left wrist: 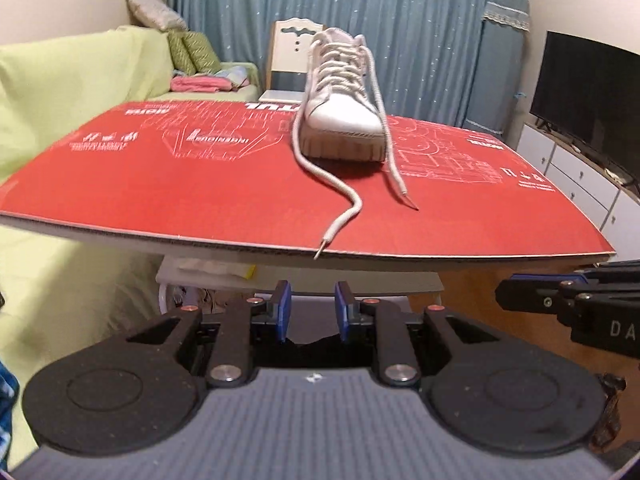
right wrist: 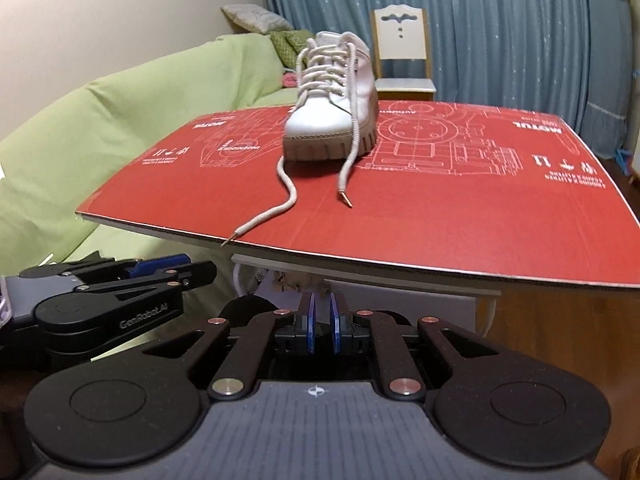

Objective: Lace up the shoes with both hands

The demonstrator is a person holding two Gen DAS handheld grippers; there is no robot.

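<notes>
A white high-top shoe point(left wrist: 344, 120) point(right wrist: 332, 120) stands on a red printed cardboard sheet point(left wrist: 160, 184) point(right wrist: 480, 220) with its toe toward me. Both cream lace ends lie loose on the sheet. The left lace point(left wrist: 348, 204) point(right wrist: 288, 200) curls forward until its tip pokes over the front edge. The right lace point(left wrist: 394, 168) point(right wrist: 346, 176) ends short of that edge. My left gripper point(left wrist: 313, 306) hangs below and in front of the edge, open and empty. My right gripper point(right wrist: 323, 320) is beside it at the same height, its blue pads almost touching with nothing between them.
The cardboard rests on a white table point(right wrist: 400, 284) and overhangs it. A green-covered sofa point(left wrist: 60, 92) runs along the left. Behind the shoe stand a small chair point(right wrist: 402, 60) and blue curtains. A TV point(left wrist: 592, 100) on white drawers is at the right.
</notes>
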